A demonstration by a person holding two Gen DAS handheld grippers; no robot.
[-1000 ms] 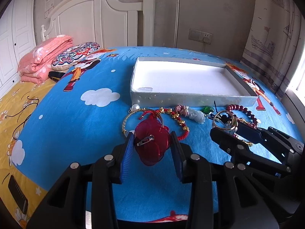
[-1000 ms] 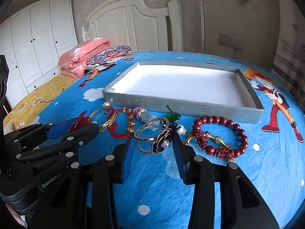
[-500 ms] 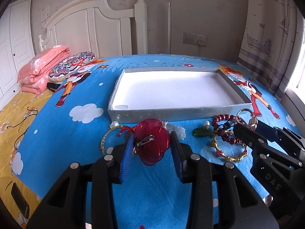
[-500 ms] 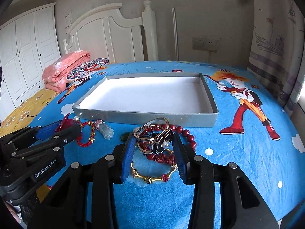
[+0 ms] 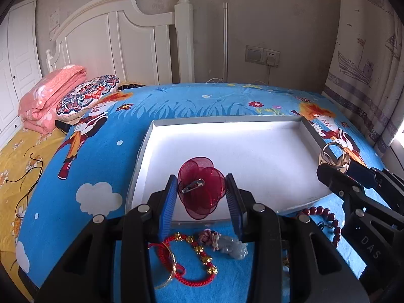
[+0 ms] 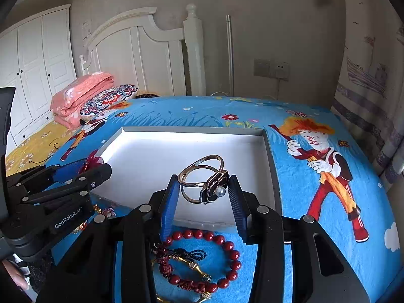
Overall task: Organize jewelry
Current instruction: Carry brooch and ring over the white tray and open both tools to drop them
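Blue ribbed pads of your left gripper (image 5: 201, 197) are clamped on the red gauze flower clip (image 5: 201, 188) at lower centre over the white tray (image 5: 252, 126); it looks feather-light, soft and crushable, so I'd favour its metal clasp. Your right gripper (image 6: 203, 194) pinches the gold ring brooch with a black flower and pearl (image 6: 204, 179) mid-frame above the tray's near wall; stiff, thin and probably slippery, best held across the flower. Readable lettering: "GenRobot.AI" at lower left of the right view, "DAS" at lower right of the left view.

You've a folded pink quilt (image 5: 49, 96) beside a patterned cushion (image 5: 87, 97), under the white headboard (image 5: 121, 43); wall socket (image 5: 262, 55) right.
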